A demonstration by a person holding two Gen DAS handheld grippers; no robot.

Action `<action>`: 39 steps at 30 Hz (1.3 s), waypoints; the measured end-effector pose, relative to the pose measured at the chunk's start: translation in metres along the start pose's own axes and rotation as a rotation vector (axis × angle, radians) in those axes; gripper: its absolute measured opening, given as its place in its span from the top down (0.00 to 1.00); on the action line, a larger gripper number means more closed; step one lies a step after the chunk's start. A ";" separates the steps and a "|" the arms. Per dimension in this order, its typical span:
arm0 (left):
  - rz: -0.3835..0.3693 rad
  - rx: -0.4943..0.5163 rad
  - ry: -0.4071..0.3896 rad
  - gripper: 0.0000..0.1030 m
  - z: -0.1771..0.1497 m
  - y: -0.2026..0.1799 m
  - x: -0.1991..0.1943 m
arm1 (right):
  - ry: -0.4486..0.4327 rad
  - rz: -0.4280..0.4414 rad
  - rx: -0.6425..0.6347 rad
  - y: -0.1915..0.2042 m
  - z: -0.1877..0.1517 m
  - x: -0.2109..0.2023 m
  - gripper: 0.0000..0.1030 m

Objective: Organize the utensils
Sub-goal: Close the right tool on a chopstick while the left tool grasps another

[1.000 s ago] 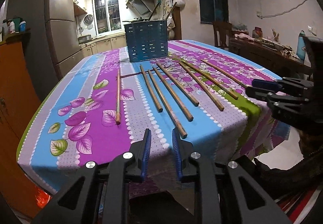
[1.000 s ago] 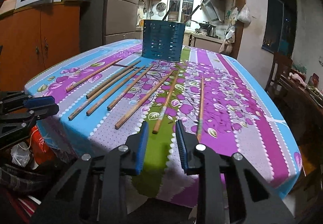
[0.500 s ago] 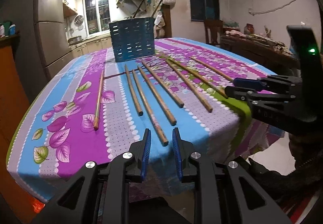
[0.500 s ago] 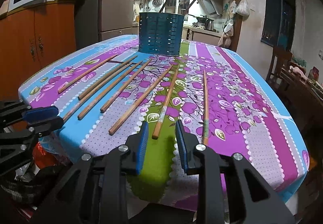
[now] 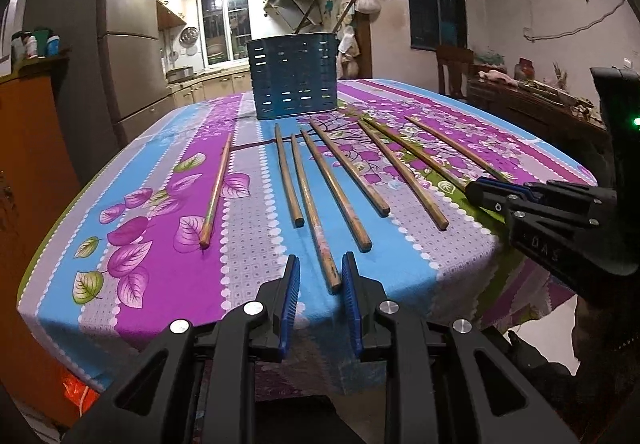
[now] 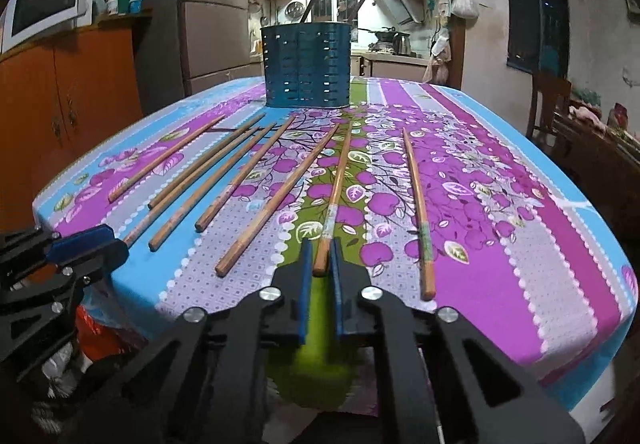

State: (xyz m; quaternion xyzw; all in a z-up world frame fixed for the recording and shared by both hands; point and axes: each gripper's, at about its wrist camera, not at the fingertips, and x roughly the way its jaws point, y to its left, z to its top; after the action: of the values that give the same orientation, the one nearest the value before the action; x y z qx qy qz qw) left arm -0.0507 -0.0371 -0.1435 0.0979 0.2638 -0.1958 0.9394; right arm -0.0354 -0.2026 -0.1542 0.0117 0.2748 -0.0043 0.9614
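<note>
A glossy floral tablecloth (image 5: pixel 152 204) covers the table. At its far end stands a blue slotted metal holder (image 5: pixel 294 78); slim round wooden chopsticks (image 6: pixel 276 204) lie fanned before it. Only the right view shows a microwave (image 6: pixel 44 6). Left gripper (image 5: pixel 320 278) and right gripper (image 6: pixel 320 264): jaws spread, each flanking a chopstick's near end.

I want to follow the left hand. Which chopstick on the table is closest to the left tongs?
The third chopstick from the left: its near end lies right between the open left tongs, while the other chopsticks end farther up the tablecloth.
</note>
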 end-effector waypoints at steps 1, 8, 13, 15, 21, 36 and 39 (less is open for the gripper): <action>0.005 0.002 -0.002 0.80 0.000 -0.001 0.000 | -0.005 -0.004 0.006 0.001 -0.001 0.000 0.94; 0.021 0.015 -0.010 0.90 0.001 -0.007 0.002 | -0.035 -0.014 0.058 -0.001 -0.004 -0.002 0.95; 0.045 0.007 -0.008 0.92 0.002 -0.006 0.002 | -0.042 -0.012 0.073 -0.002 -0.005 -0.002 0.95; 0.051 0.002 -0.009 0.92 0.002 -0.004 0.002 | -0.042 -0.006 0.077 -0.004 -0.005 -0.003 0.95; 0.082 0.011 -0.046 0.93 0.005 -0.003 -0.008 | -0.060 0.000 0.083 -0.008 -0.002 -0.010 0.95; 0.138 0.103 -0.306 0.93 0.035 0.006 -0.066 | -0.211 -0.006 0.013 -0.010 0.034 -0.061 0.95; 0.115 0.105 -0.340 0.93 0.046 0.006 -0.074 | -0.240 -0.009 0.010 -0.013 0.045 -0.069 0.95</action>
State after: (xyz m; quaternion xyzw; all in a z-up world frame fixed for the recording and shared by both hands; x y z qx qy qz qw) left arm -0.0856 -0.0213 -0.0650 0.1272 0.0846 -0.1691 0.9737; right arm -0.0705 -0.2171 -0.0797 0.0146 0.1576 -0.0115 0.9873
